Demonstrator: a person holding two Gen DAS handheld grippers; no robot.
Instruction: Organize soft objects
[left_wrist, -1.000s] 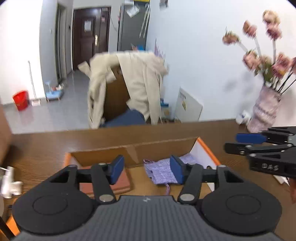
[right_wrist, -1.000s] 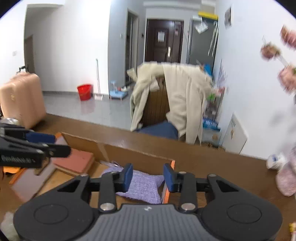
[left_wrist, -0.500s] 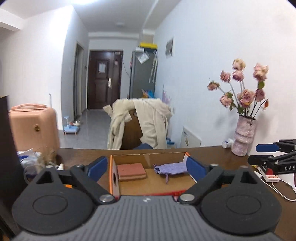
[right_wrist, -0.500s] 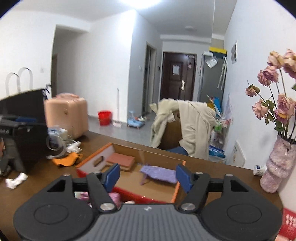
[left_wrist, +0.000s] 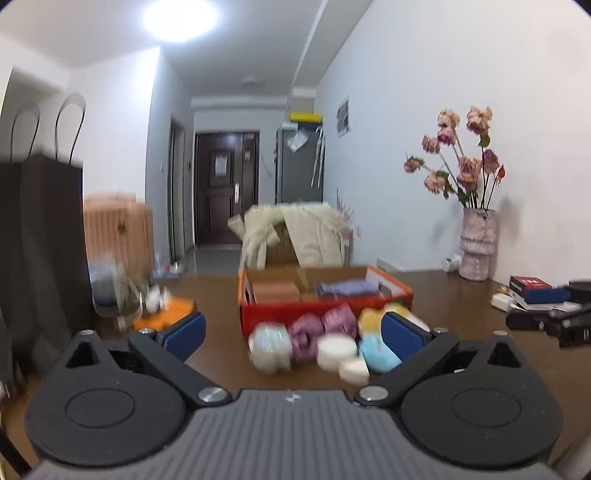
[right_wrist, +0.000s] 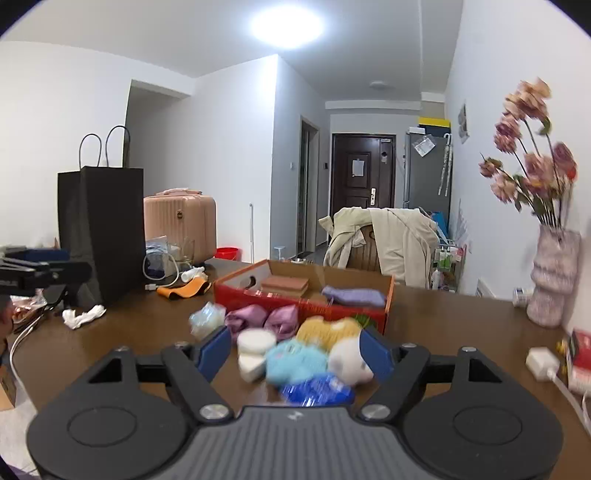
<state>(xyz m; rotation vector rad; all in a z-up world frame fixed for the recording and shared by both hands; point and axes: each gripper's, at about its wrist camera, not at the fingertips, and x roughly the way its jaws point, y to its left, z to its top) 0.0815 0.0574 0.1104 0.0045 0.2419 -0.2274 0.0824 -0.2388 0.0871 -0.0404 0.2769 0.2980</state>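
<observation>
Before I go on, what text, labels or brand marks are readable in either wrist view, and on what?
No text can be read in either view.
Red box at the table's right edge: print too blurred.
Papers on the door and fridge: too small.
Small white logo on each gripper's body: a mark, not letters.

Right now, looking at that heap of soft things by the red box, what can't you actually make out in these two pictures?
- Left wrist view: the pale bundle at the heap's left is motion-blurred; what it is cannot be told.
- Right wrist view: the blue crinkly packet is partly cut off by the right gripper body.
- Right wrist view: the white plush is partly hidden behind a blue pad.
- Both views: the red box front wall hides its floor.
- Left wrist view: the other gripper is cut off at the right edge.
</observation>
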